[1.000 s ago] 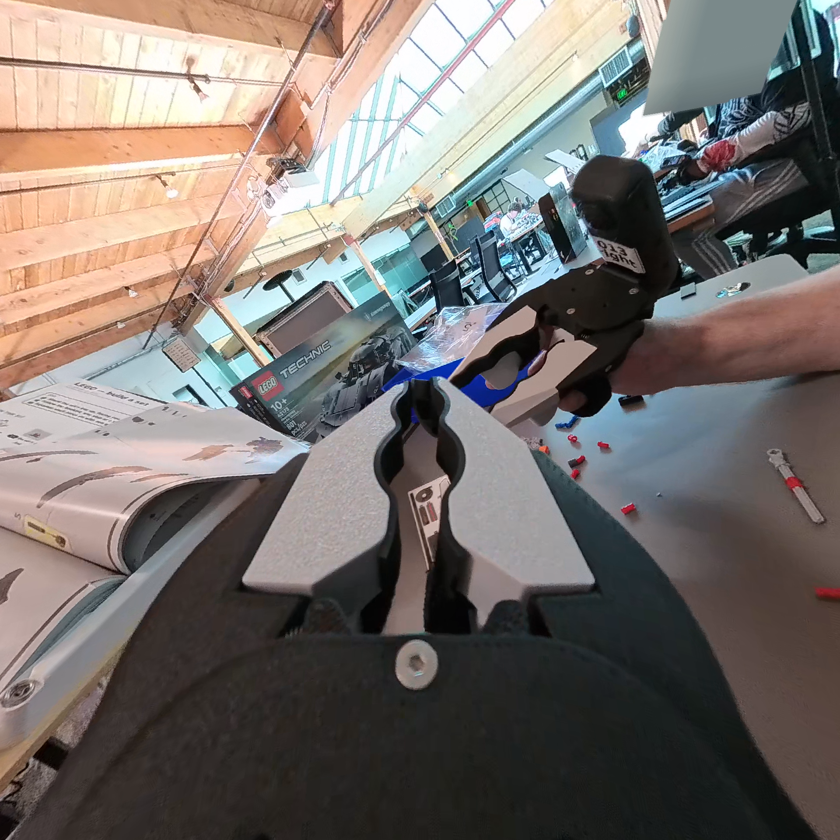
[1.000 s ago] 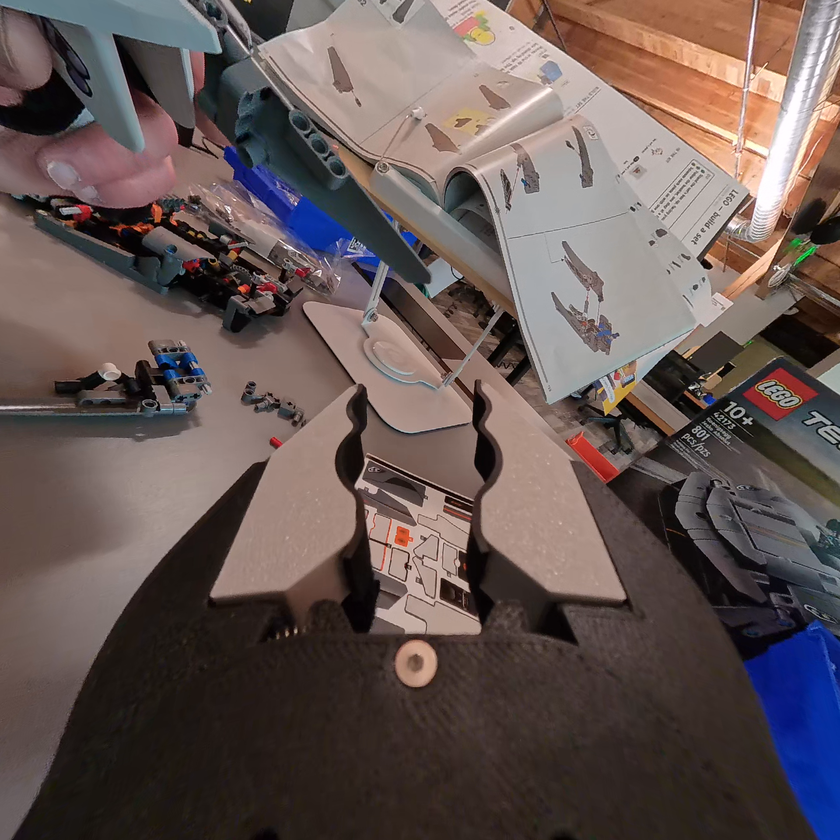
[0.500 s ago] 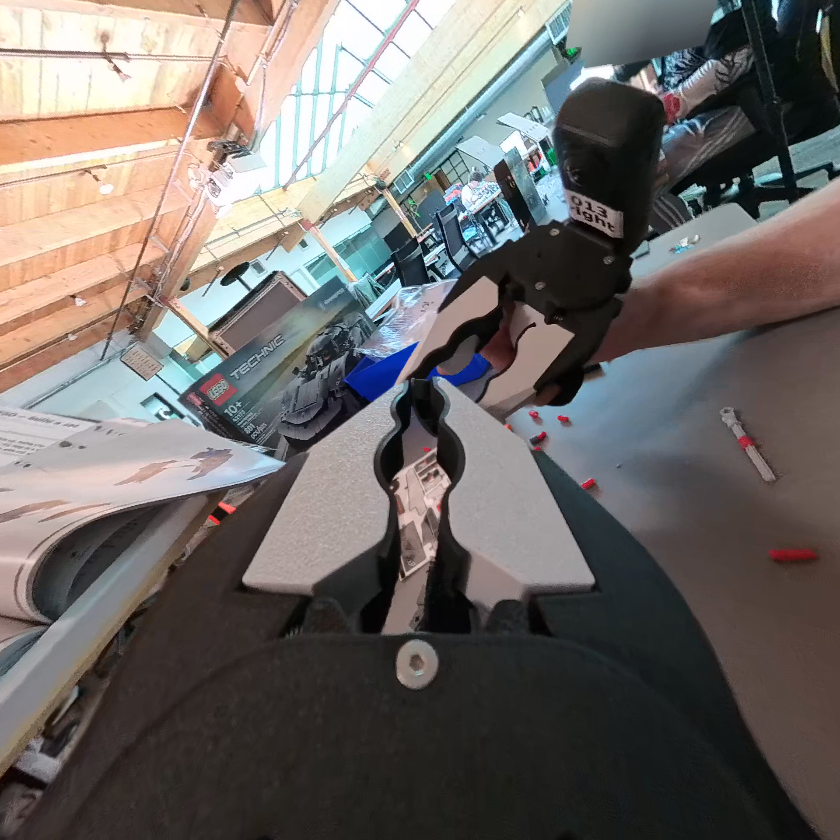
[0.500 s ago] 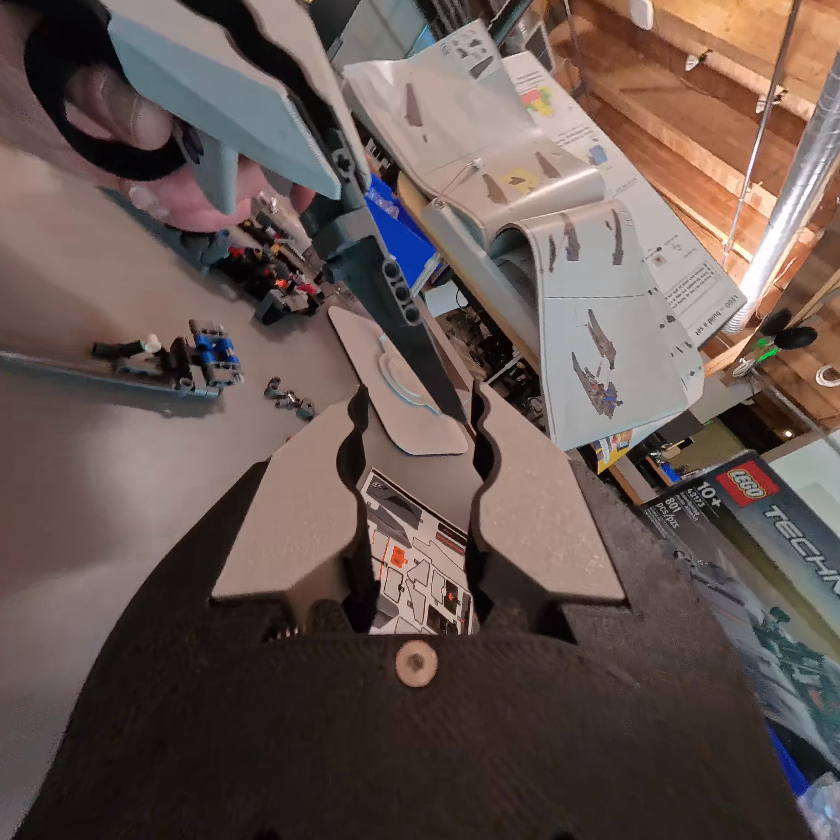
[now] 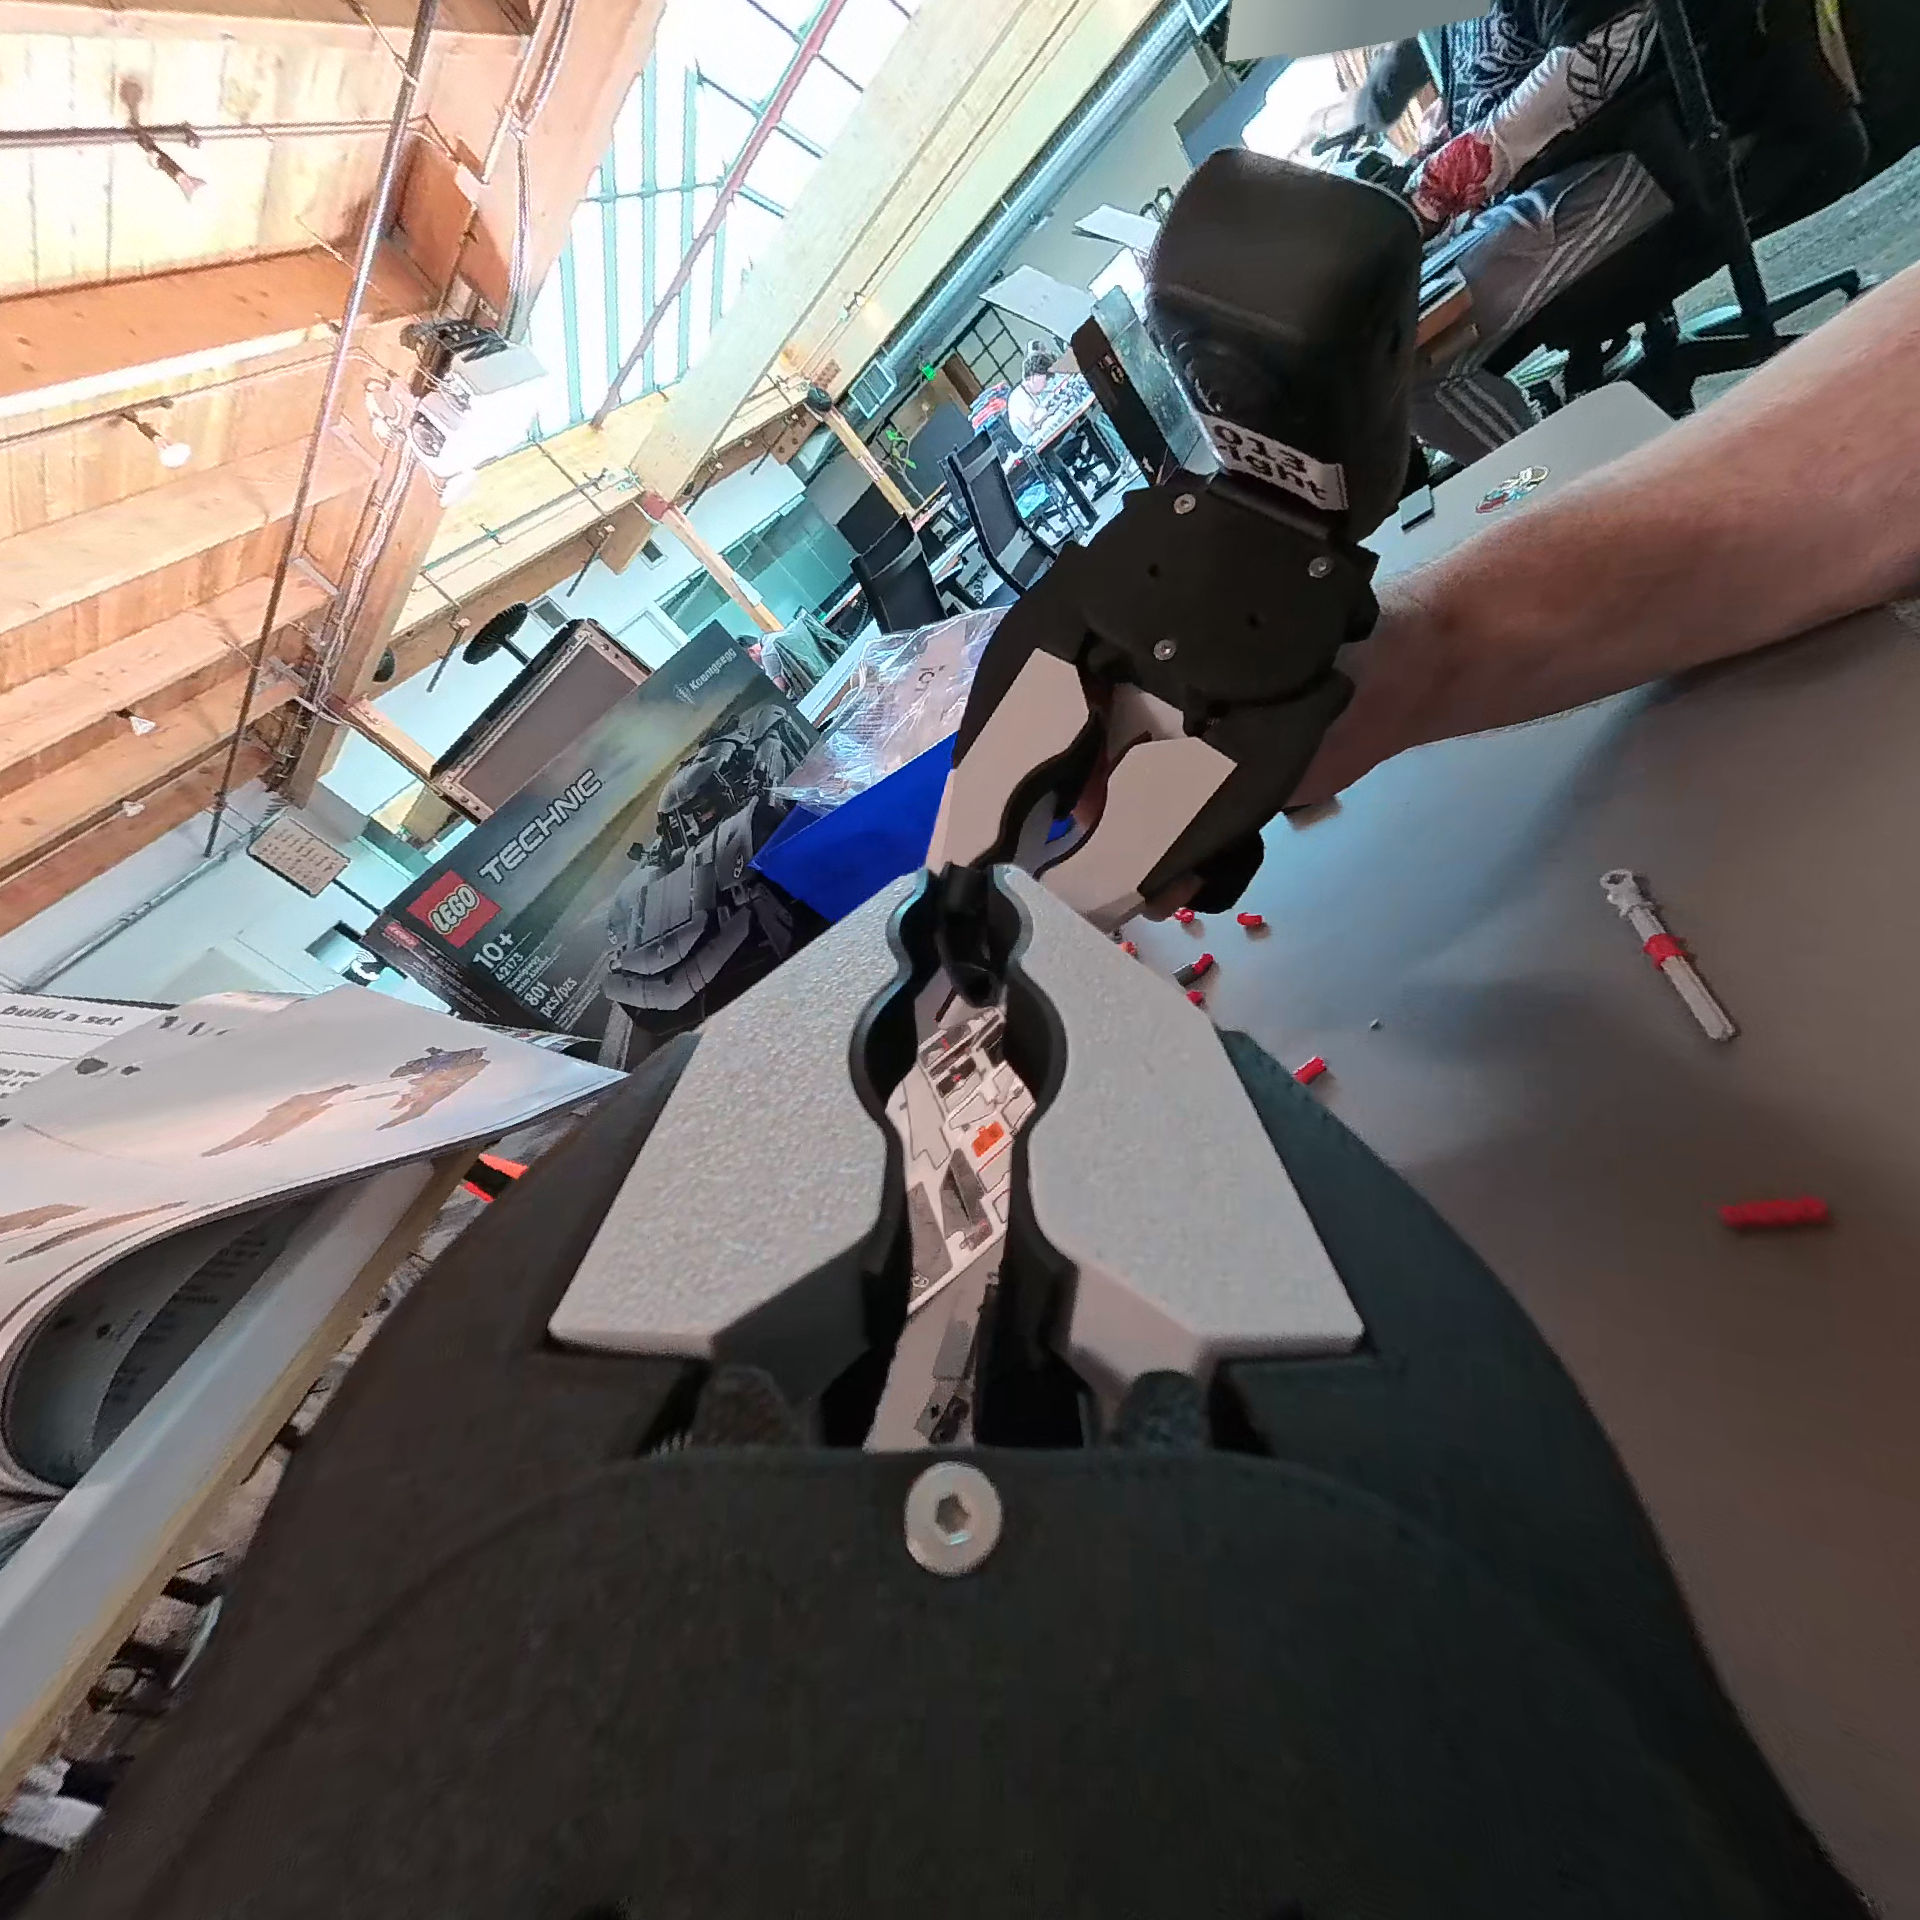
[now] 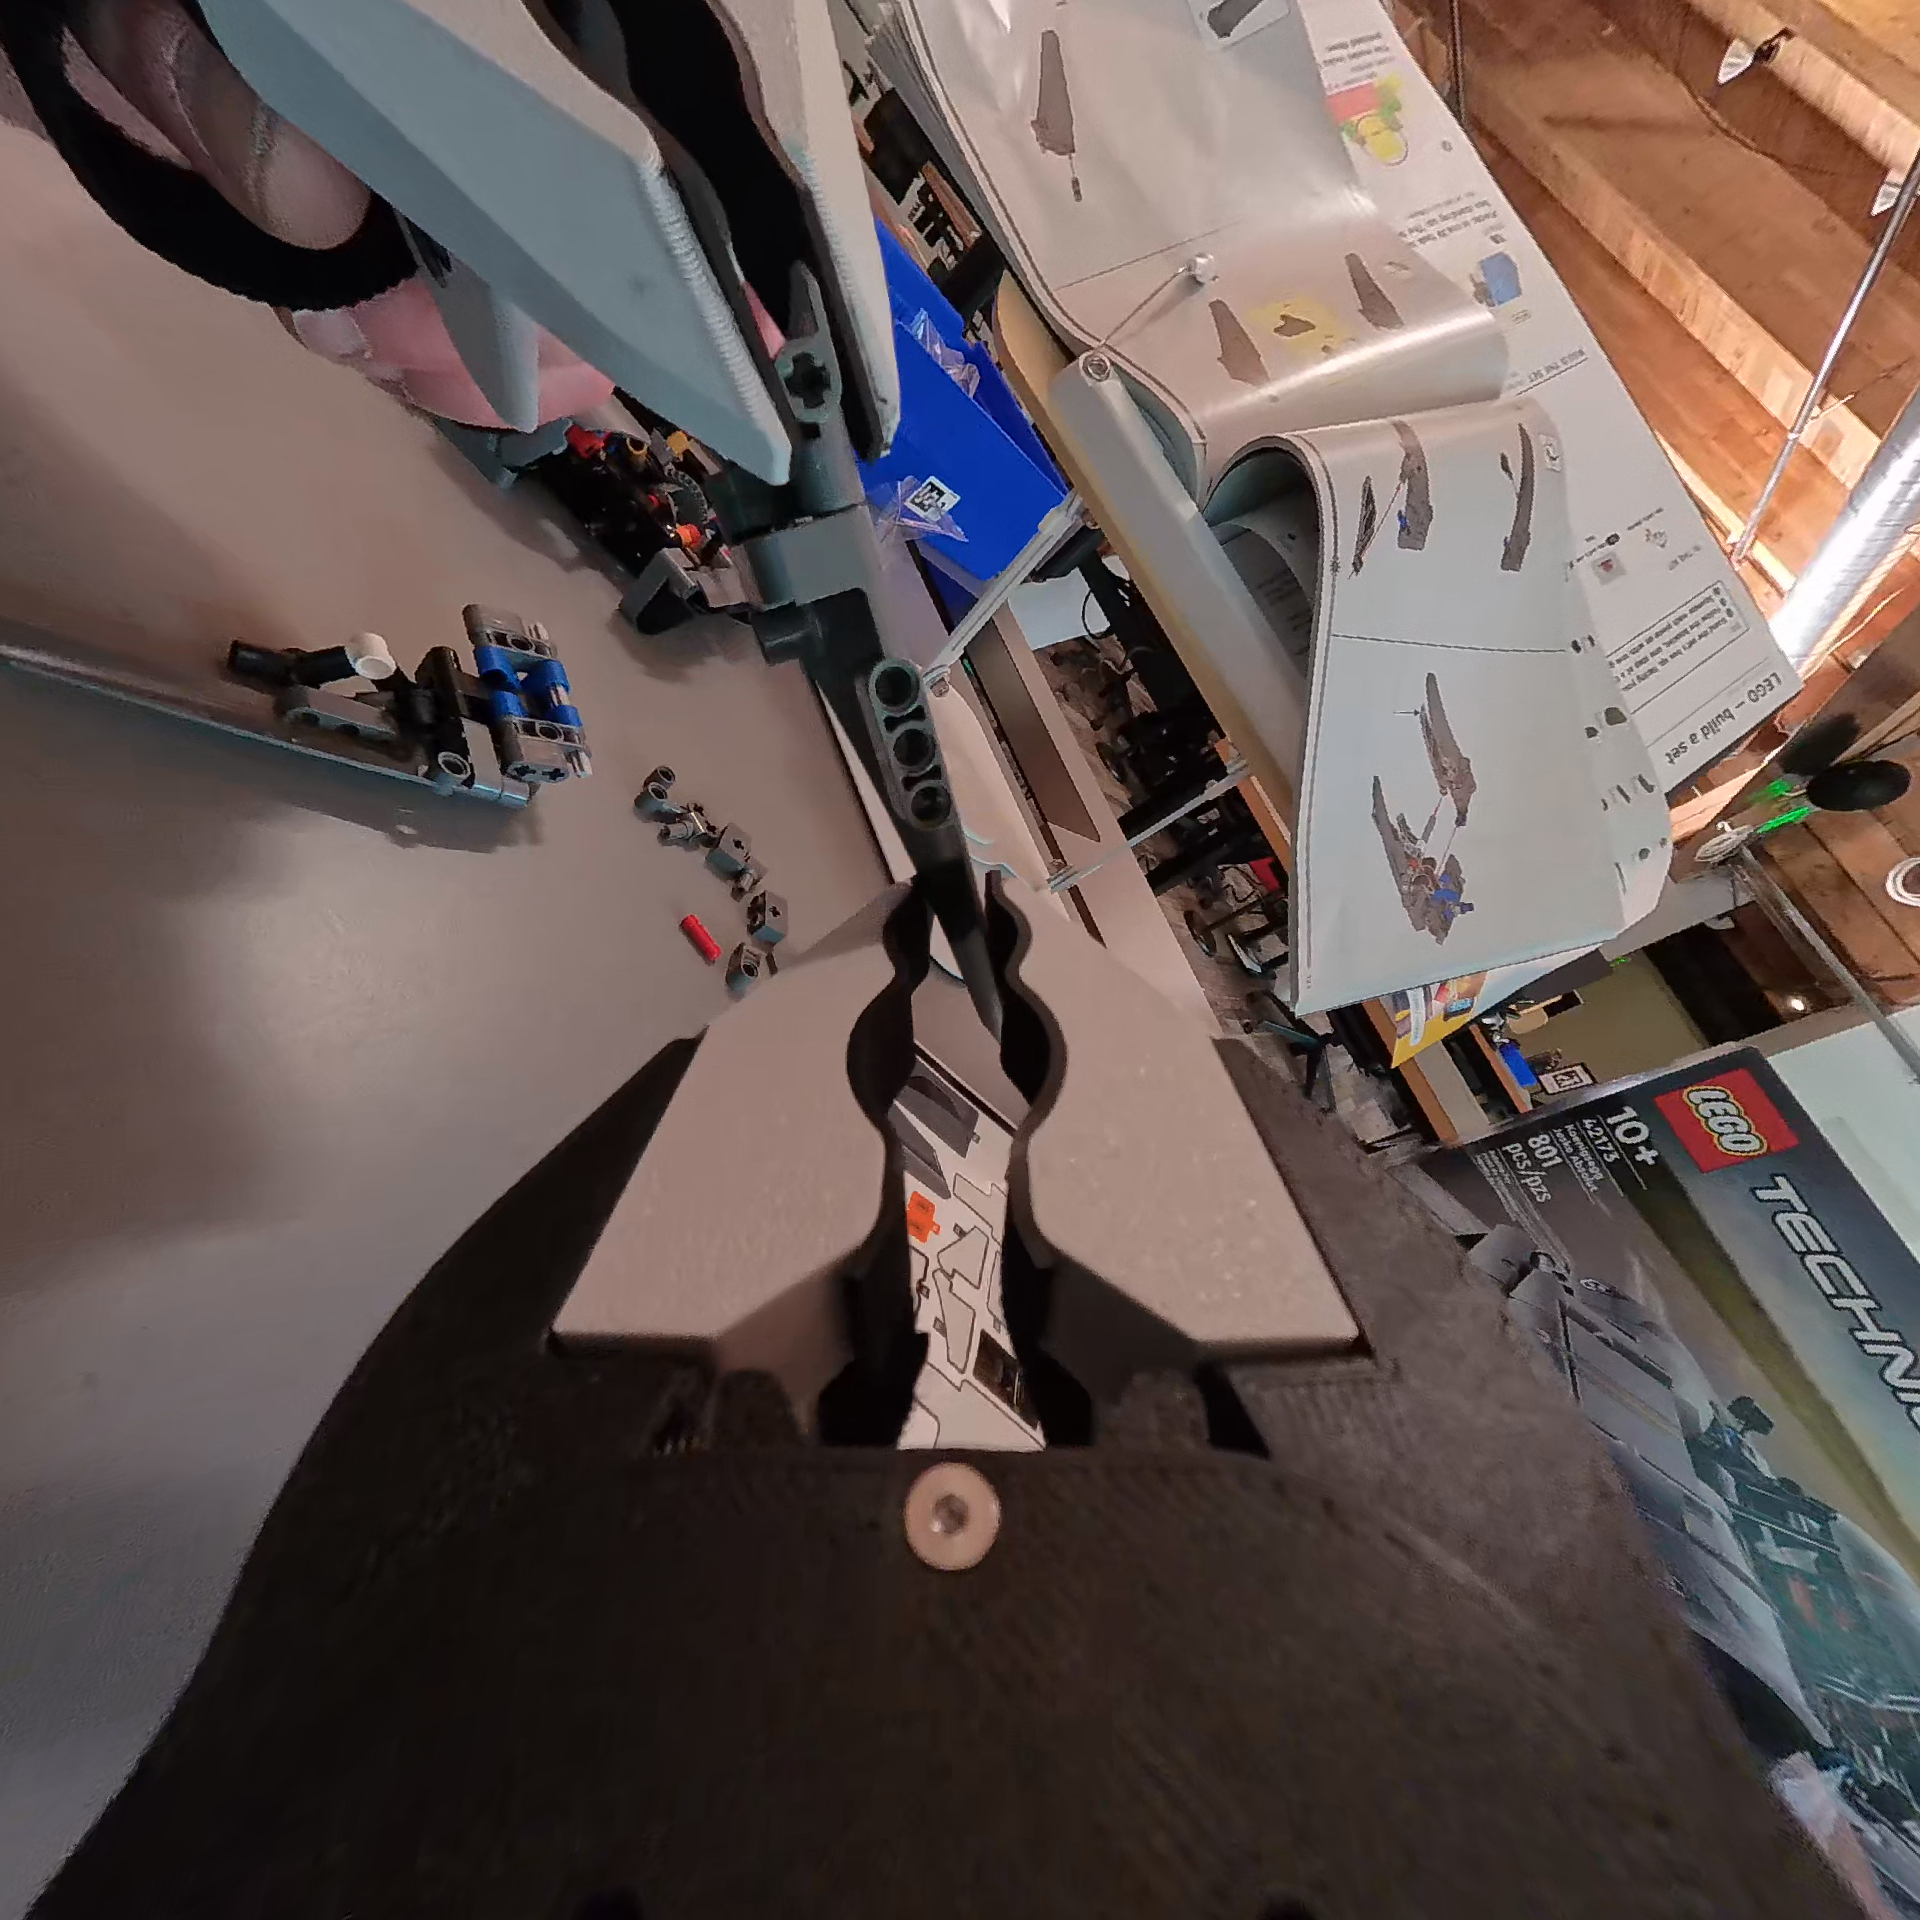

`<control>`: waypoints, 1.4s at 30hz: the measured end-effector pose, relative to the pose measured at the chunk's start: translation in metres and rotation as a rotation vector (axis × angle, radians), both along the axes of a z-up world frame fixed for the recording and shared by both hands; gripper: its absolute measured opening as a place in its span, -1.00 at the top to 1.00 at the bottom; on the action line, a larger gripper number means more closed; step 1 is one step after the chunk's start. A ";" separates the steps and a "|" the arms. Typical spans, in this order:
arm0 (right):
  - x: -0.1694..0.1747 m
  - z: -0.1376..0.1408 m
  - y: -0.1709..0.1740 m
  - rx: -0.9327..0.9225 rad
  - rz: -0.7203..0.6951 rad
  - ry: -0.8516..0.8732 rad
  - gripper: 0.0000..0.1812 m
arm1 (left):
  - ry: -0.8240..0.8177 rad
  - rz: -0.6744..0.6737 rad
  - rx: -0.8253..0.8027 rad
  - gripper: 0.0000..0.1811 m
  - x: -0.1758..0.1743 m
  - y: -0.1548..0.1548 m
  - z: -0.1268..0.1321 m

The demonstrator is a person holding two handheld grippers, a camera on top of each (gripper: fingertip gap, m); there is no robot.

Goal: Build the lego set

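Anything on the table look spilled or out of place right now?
Nothing damaged. Small red pins lie scattered loose across the grey table, and a cluster of dark grey connectors sits loose beside the partly built assembly.

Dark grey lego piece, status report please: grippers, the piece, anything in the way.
Left gripper shut on dark grey lego piece. Right gripper closing around its pointed tip, grip unconfirmed. Sticker sheet on the table below; nothing between.
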State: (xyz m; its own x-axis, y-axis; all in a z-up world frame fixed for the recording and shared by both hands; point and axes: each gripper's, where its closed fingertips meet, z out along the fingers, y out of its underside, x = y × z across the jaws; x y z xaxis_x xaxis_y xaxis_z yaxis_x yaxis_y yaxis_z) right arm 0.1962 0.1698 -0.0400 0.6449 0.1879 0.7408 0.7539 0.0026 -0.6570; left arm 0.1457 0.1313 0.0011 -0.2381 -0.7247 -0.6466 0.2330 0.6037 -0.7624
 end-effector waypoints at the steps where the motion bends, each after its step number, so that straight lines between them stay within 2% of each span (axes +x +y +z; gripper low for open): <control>1: 0.001 0.000 0.000 0.002 -0.004 -0.004 0.94 | -0.002 0.007 0.001 0.92 0.000 0.001 0.000; 8: 0.004 0.000 0.000 -0.009 -0.015 0.028 1.00 | -0.036 0.062 -0.032 0.86 0.002 0.013 0.010; 12: 0.018 0.005 0.002 -0.031 -0.059 0.188 1.00 | -0.058 0.121 -0.076 0.85 0.002 0.026 0.018; 16: 0.028 0.004 0.005 -0.046 -0.097 0.299 1.00 | 0.025 0.129 -0.145 0.88 0.009 0.025 0.012; 21: 0.018 -0.001 0.009 -0.061 -0.075 0.335 1.00 | 0.088 0.176 -0.181 0.73 0.027 0.017 0.009; 26: 0.004 0.000 0.008 -0.078 0.007 0.442 1.00 | 0.073 0.203 -0.187 0.77 0.039 0.015 0.018; 28: 0.005 0.002 0.008 -0.088 0.024 0.512 1.00 | 0.072 0.225 -0.172 0.82 0.044 0.017 0.021; 33: 0.007 0.009 0.006 -0.094 0.067 0.655 1.00 | 0.060 0.237 -0.103 0.81 0.055 0.015 0.028; 39: 0.022 0.019 0.002 -0.115 0.137 0.940 1.00 | -0.069 0.324 0.139 0.74 0.051 0.020 0.039; 42: 0.017 0.018 0.002 -0.157 0.181 1.005 1.00 | -0.101 0.362 0.257 0.76 0.053 0.024 0.041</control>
